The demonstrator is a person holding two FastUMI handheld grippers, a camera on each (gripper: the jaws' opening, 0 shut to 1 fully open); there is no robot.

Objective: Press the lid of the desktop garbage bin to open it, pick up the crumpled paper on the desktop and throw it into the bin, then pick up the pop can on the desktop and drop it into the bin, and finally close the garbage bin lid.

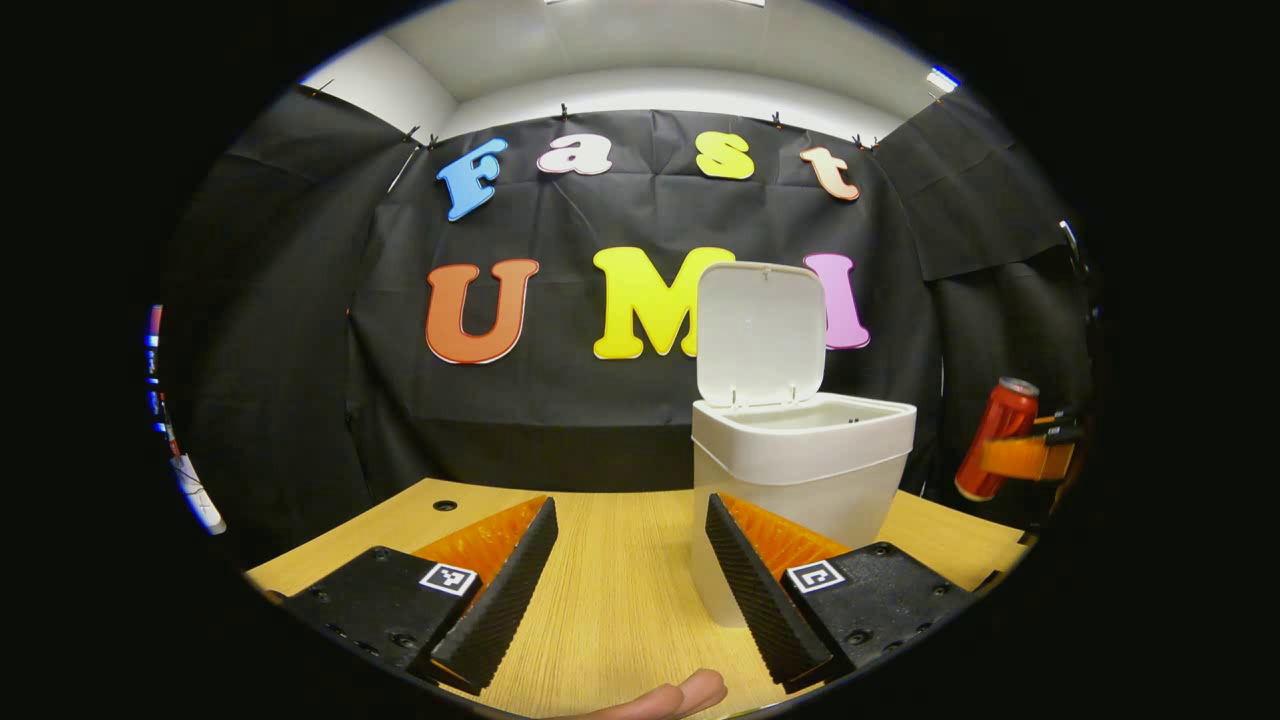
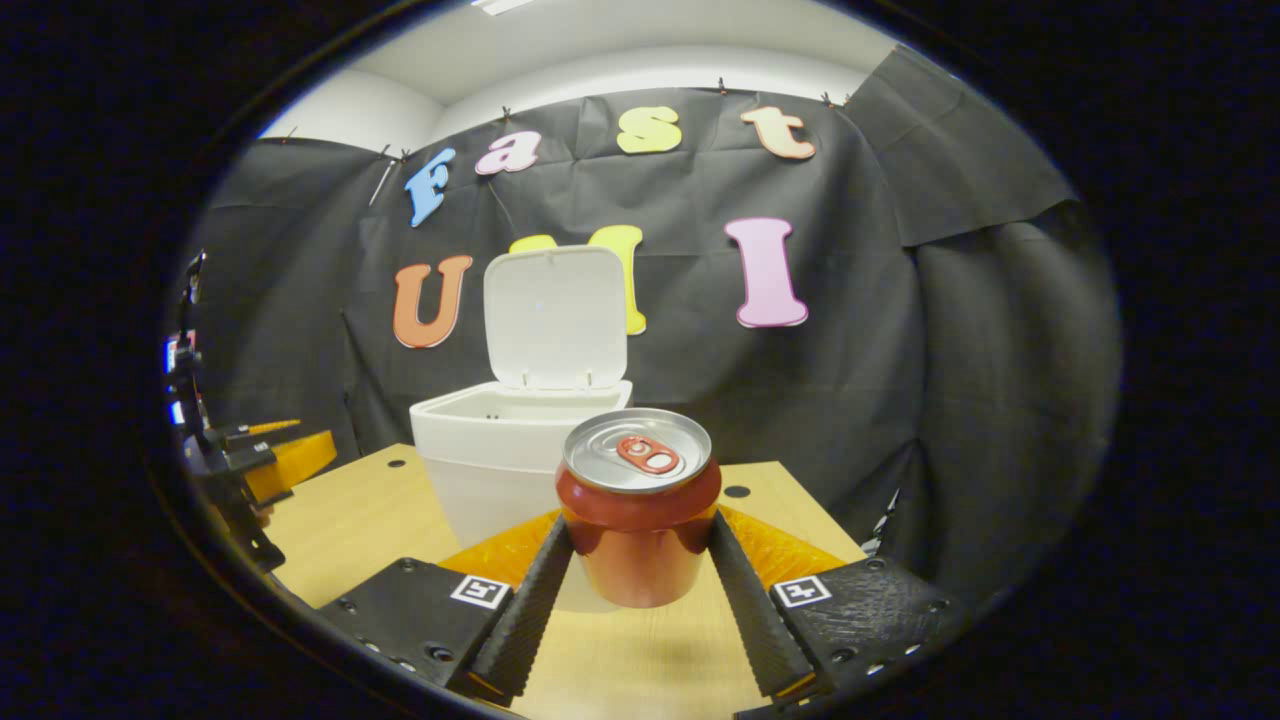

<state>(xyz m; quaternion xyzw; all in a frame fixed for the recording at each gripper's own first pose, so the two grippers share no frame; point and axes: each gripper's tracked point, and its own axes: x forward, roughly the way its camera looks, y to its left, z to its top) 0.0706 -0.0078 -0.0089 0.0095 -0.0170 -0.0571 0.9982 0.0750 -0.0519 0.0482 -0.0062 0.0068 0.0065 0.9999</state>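
A white desktop bin (image 1: 800,470) stands on the wooden table with its lid (image 1: 760,335) raised upright. My left gripper (image 1: 632,575) is open just in front of the bin, with nothing between its fingers. My right gripper (image 2: 640,590) is shut on a red pop can (image 2: 640,510), held above the table short of the bin (image 2: 510,455), whose lid (image 2: 556,315) stands open. In the left gripper view the can (image 1: 995,435) hangs tilted in the other gripper at the far right. The inside of the bin is hidden.
The wooden table (image 1: 620,590) has round cable holes (image 1: 445,506) near its back edge, with another cable hole (image 2: 737,491) right of the bin. A fingertip (image 1: 665,697) shows at the bottom of the left gripper view. Black cloth walls close the booth behind.
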